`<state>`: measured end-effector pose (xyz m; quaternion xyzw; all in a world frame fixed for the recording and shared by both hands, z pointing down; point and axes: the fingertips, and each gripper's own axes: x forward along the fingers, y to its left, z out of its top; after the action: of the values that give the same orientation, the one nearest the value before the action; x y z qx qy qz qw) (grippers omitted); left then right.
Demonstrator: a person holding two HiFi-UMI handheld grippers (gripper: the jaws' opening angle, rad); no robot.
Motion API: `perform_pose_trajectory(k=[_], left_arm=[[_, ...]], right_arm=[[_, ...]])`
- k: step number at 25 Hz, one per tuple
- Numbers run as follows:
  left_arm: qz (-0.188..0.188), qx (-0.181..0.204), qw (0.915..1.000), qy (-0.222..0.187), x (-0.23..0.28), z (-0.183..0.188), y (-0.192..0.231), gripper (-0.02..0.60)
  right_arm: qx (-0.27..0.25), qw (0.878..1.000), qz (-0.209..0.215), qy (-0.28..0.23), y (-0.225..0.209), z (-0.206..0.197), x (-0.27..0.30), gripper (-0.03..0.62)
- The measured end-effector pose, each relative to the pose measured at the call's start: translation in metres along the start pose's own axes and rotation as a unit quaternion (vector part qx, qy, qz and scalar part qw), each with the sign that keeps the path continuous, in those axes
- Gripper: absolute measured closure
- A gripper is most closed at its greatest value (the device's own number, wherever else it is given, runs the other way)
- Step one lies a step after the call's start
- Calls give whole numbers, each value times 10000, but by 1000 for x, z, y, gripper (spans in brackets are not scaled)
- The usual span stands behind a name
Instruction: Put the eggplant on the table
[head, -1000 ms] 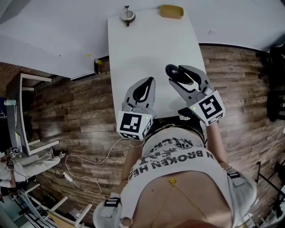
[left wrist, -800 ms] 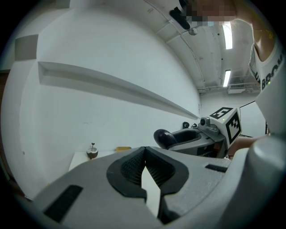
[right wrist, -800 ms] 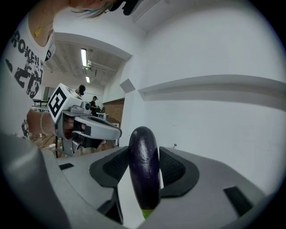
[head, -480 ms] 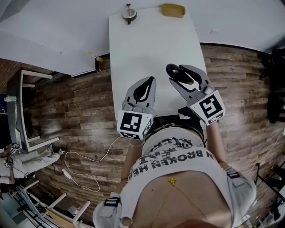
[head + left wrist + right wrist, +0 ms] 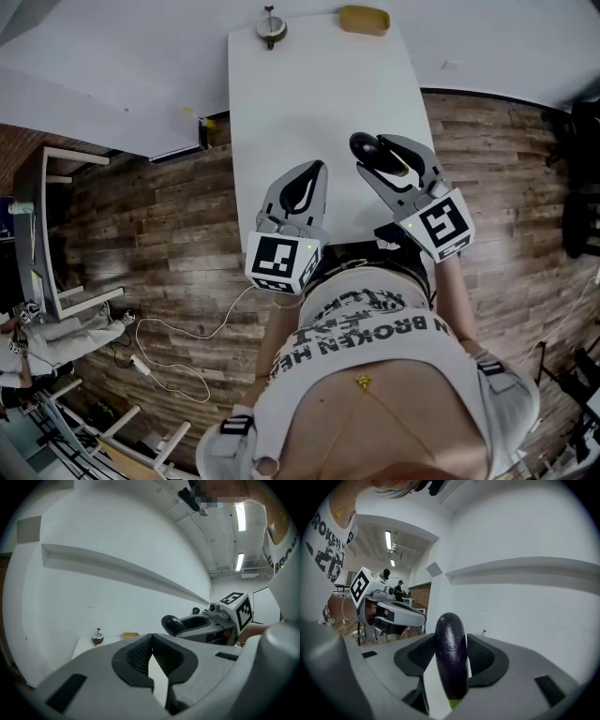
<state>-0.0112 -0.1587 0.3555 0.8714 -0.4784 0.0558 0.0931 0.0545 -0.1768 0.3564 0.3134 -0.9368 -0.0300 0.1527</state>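
Note:
A dark purple eggplant (image 5: 364, 147) (image 5: 451, 658) with a green stem end is held above the near part of the white table (image 5: 309, 84). My right gripper (image 5: 382, 155) (image 5: 451, 641) is shut on it, and the eggplant's rounded end sticks out past the fingertips. To its left, my left gripper (image 5: 314, 169) (image 5: 151, 638) hovers over the table's near edge, shut with nothing in it. The left gripper view shows the eggplant (image 5: 172, 624) sticking out of the right gripper (image 5: 201, 623). Both grippers point slightly down.
At the table's far end stand a small round brown bowl with a stick (image 5: 269, 33) and a yellow object (image 5: 362, 22). Wooden floor lies on both sides. A white cable (image 5: 178, 366) trails on the floor at left, near a white frame (image 5: 56, 234).

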Motion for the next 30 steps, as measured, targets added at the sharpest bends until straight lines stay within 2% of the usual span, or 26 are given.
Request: perform_pose_trajectory(k=[12,23,30], left_arm=[[58,-66,9999,51,1,-4,9,575],[156,-207,9996,145,-2,-13,20,575],[268,-306,9990,210,-4,-20,32,575]], right_arm=[[9,9998,157,128,3,-7,13,384],[25,9972,503,550,11,-42,45,384],[-111,9910,793,1073,27,-80,70,384]])
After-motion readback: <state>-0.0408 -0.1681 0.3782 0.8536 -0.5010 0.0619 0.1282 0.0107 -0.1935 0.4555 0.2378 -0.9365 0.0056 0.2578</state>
